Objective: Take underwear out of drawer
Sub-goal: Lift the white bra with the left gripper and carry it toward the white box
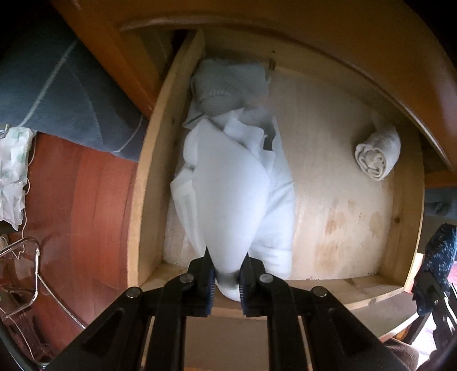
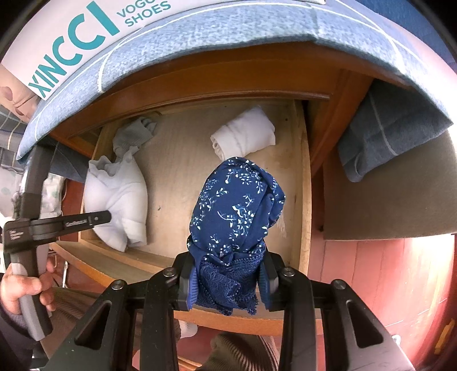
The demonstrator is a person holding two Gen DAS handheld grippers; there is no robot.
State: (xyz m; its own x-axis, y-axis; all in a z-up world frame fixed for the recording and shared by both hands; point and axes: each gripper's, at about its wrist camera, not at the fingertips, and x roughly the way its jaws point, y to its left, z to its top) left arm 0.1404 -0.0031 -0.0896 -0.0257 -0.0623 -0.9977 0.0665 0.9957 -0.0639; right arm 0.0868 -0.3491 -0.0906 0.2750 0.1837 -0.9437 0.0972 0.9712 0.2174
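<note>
An open wooden drawer [image 1: 405, 228] [image 2: 302, 182] holds folded clothes. My left gripper [image 1: 226, 281] is shut on a white underwear piece [image 1: 228, 194], pinched at its near end at the drawer's front left; it also shows in the right wrist view [image 2: 114, 199]. My right gripper [image 2: 228, 282] is shut on a dark blue floral underwear with lace trim [image 2: 237, 211], held above the drawer's front edge; it shows at the right edge of the left wrist view [image 1: 437, 256]. A grey piece [image 1: 228, 82] lies at the back left. A rolled white piece [image 1: 377, 152] [image 2: 245, 134] lies at the back right.
A blue bed cover [image 2: 228, 31] with a shoe box [image 2: 85, 25] overhangs the drawer. Red wooden floor [image 1: 71, 199] lies left of the drawer, with a clear plastic hanger [image 1: 22, 274] and a crumpled bag [image 1: 12, 174]. A grey mat [image 2: 385, 205] lies right.
</note>
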